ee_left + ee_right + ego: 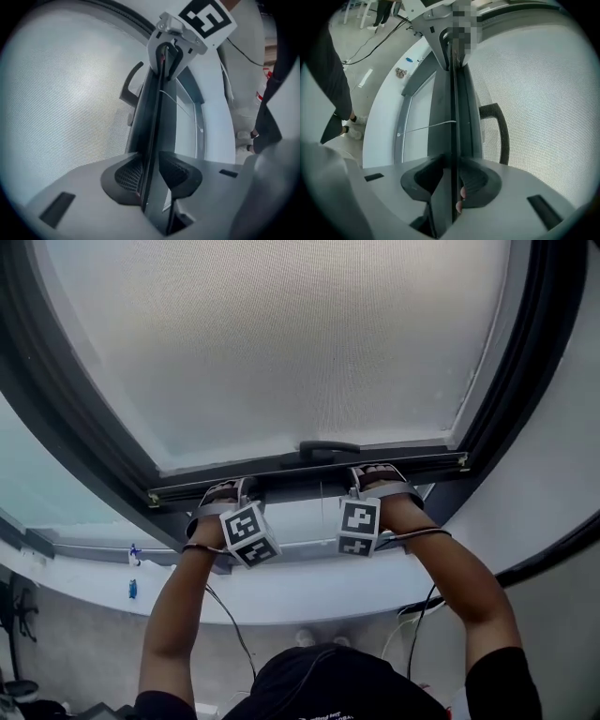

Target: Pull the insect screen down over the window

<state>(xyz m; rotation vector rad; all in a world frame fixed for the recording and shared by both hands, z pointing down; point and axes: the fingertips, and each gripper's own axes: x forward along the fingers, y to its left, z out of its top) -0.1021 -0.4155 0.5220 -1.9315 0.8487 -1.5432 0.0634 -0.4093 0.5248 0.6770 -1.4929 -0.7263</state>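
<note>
Both hand-held grippers pinch the dark bottom bar (300, 468) of the grey mesh insect screen (300, 343), which runs crosswise overhead with bare glass (186, 136) below it. My left hand-held gripper (151, 174) clamps the bar's thin edge left of the black centre handle (328, 448); my right hand-held gripper (452, 180) clamps it right of the handle. The pull, I judge, goes straight down.

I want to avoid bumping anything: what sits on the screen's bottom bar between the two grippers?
The black pull handle sits on the bottom bar between the left gripper and the right gripper, nearer the right one. The head view shows it.
</note>
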